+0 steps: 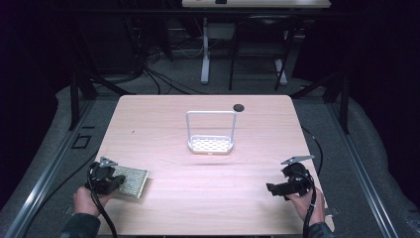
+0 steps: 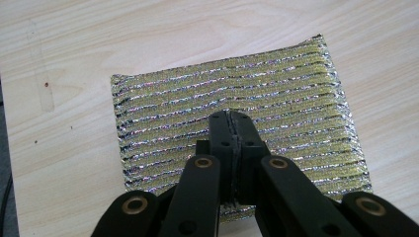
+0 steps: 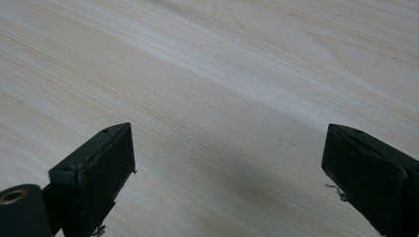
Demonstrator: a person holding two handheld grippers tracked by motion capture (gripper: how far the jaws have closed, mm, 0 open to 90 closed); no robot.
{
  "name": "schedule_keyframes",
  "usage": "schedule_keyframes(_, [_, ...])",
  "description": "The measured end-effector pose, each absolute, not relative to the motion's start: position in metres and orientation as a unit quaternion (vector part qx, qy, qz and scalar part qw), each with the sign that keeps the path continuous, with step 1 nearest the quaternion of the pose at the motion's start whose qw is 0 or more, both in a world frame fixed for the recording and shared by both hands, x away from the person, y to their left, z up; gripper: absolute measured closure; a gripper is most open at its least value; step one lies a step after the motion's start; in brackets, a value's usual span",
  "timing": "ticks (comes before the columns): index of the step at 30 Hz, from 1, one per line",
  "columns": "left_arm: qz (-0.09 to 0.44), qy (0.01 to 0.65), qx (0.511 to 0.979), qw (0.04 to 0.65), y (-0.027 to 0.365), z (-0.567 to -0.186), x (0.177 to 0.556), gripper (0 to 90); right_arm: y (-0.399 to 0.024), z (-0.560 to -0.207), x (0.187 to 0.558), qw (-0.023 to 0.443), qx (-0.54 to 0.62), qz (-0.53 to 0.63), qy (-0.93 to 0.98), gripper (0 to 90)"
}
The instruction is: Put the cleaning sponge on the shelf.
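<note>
A glittery gold and silver scouring pad (image 1: pixel 132 180) lies flat on the wooden table (image 1: pixel 208 188) at the front left. My left gripper (image 1: pixel 116 181) hovers over the pad's near-left part; in the left gripper view its jaws are pressed together over the pad (image 2: pixel 296 98), and my left gripper (image 2: pixel 232 118) is shut with nothing visible between them. At the front right, a hand holds my right gripper (image 1: pixel 271 188) low over bare wood. My right gripper (image 3: pixel 230 163) is wide open and holds nothing.
A white perforated tray with a tall wire frame (image 1: pixel 210 144) stands at the middle of the table. A small black round object (image 1: pixel 238 107) lies behind it near the far edge. Cables trail from both grippers off the front edge.
</note>
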State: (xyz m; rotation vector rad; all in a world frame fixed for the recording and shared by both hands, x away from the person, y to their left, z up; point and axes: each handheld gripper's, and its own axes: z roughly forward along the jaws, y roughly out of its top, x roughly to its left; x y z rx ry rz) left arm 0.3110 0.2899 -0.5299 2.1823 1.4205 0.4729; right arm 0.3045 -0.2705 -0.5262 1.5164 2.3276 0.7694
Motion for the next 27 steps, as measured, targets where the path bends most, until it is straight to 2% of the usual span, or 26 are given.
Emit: schedule_keyframes(27, [0.16,0.474,0.821,0.276,0.261,-0.519,0.306,89.5,-0.27,-0.53,0.306,0.13,0.519,0.256,0.805,5.3])
